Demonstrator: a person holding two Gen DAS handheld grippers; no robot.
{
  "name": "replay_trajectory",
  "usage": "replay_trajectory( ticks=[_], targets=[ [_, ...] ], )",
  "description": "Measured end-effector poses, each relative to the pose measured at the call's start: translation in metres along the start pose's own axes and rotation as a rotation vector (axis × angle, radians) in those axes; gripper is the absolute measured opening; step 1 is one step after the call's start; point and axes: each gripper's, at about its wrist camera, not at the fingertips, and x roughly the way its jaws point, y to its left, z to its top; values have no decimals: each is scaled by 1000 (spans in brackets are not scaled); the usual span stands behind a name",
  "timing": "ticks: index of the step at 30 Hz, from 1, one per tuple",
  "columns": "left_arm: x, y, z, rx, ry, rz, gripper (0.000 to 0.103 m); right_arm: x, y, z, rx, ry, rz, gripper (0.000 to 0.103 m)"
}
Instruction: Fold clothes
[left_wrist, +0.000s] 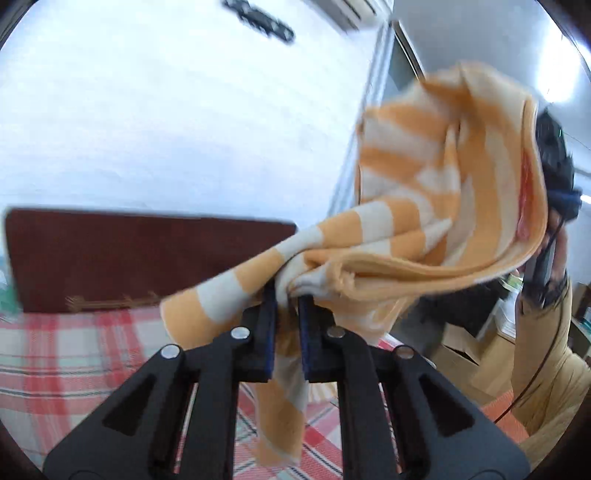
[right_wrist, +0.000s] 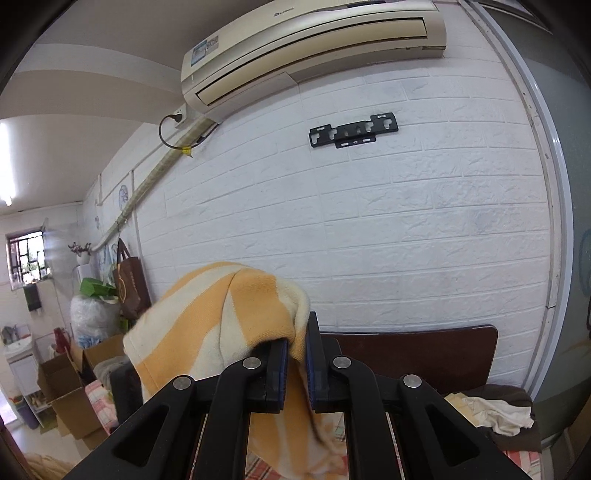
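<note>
An orange-and-white striped garment (left_wrist: 417, 206) hangs in the air between my two grippers, above the bed. My left gripper (left_wrist: 286, 295) is shut on one bunched edge of it; the cloth billows up to the right and a flap hangs down between the fingers. My right gripper (right_wrist: 296, 332) is shut on another edge of the same garment (right_wrist: 221, 317), which drapes to the left over its left finger. In the left wrist view the right gripper (left_wrist: 554, 162) shows at the far right, behind the cloth, held by an arm in a tan sleeve.
A bed with a red plaid sheet (left_wrist: 66, 362) lies below, with a dark brown headboard (left_wrist: 140, 254) against a white brick wall. A pile of dark and cream clothes (right_wrist: 495, 410) lies on the bed. Cardboard boxes (right_wrist: 70, 391) stand on the floor.
</note>
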Motion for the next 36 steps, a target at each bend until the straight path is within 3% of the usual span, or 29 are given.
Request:
replay_trajectory(
  ticks=[5,10,15,18,22,25,27,29,33,36],
  targets=[
    [-96,3,28,24,-102,142,12,-10,39,-3,-63,20,36,8],
    [-181,-6,49,48,-169,304,12,-16,80,-15,-132,63,135,9],
    [-220,-6,51,41,-142,391,12,-21,111,-30,-196,80,194,9],
    [-229,-17,42,88,-125,456,12,-23,116,-39,-206,89,216,9],
    [-201,-14,23,128,-36,471,13,-4,106,-59,-244,107,112,11],
    [-161,14,7,92,96,494,13,34,86,-83,-228,228,54,11],
    [-129,36,-10,51,196,511,12,62,77,-109,-272,313,-32,16],
    [-107,54,-26,22,247,530,11,85,64,-133,-224,415,-18,16],
    [-78,85,-54,-62,323,444,11,118,35,-181,-142,547,0,15],
    [-55,105,-97,-90,412,422,11,137,21,-218,-140,637,-7,15]
  ],
)
